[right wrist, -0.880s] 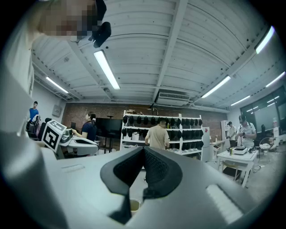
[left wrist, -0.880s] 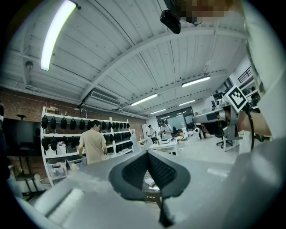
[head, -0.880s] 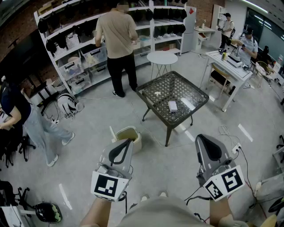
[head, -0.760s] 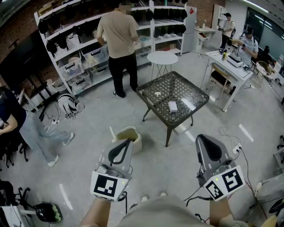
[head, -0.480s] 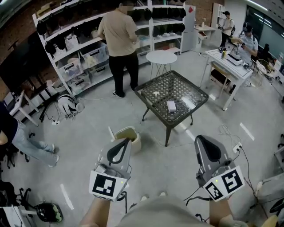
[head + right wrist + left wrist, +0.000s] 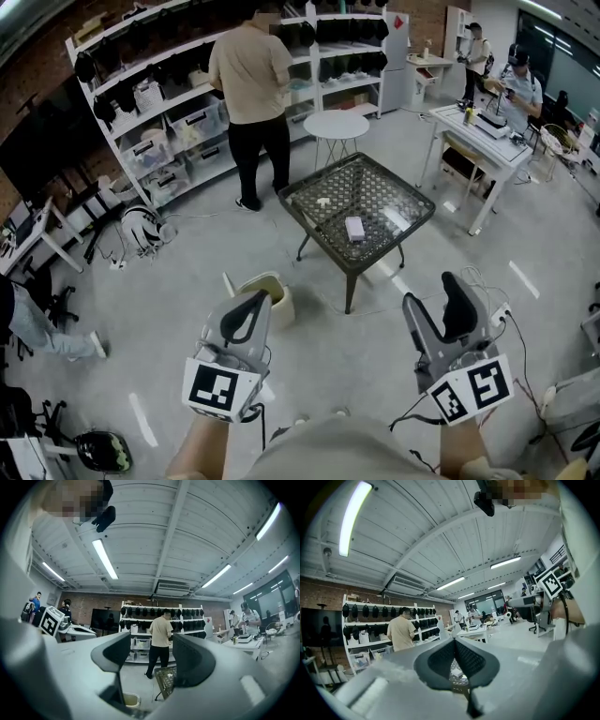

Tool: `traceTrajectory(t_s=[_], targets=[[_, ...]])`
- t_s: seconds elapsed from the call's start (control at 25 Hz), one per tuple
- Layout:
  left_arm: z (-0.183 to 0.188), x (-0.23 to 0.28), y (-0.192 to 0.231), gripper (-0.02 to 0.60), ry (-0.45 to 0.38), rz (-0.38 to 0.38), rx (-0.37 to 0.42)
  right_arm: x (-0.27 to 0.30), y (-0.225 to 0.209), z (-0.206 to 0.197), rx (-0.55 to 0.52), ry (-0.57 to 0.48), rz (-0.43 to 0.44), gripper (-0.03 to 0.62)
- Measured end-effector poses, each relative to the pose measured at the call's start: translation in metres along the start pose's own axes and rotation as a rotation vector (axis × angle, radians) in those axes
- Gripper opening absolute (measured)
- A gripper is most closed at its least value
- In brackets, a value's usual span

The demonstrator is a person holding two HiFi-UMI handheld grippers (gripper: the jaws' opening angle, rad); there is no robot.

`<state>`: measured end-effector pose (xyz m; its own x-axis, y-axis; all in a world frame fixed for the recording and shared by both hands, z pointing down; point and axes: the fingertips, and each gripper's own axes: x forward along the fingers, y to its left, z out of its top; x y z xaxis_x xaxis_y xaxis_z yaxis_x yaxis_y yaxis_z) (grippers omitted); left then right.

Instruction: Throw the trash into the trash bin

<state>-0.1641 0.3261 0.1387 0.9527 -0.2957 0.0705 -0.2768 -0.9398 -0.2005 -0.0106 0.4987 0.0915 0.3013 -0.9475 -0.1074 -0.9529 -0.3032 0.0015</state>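
left gripper (image 6: 253, 306) idling with jaws pressed together and empty, right gripper (image 6: 434, 300) holding its jaws apart, probably readying for white trash (image 6: 354, 228) lying on the table (image 6: 377, 187), trash bin (image 6: 279, 300) standing just beside.

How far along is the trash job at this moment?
Nothing looks done: white scraps lie on the lattice table. Nothing is in hand: left gripper shut and empty, right gripper open and empty. Left: pick up the scraps, drop them in the trash bin.
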Motion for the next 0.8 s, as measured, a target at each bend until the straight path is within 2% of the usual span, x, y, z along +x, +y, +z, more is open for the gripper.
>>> traceTrajectory(t_s=[0.24, 0.48, 0.8], targets=[[0.002, 0.009, -0.01, 0.002, 0.018, 0.045, 0.026, -0.01, -0.024, -0.006, 0.039, 0.004, 0.026, 0.275], [0.003, 0.012, -0.008, 0.002, 0.02, 0.078, 0.025, -0.008, -0.026, -0.016, 0.017, 0.028, 0.074, 0.291], [-0.008, 0.029, 0.003, 0.002, 0.028, 0.092, 0.017, 0.017, -0.04, -0.028, 0.036, 0.038, 0.081, 0.293]])
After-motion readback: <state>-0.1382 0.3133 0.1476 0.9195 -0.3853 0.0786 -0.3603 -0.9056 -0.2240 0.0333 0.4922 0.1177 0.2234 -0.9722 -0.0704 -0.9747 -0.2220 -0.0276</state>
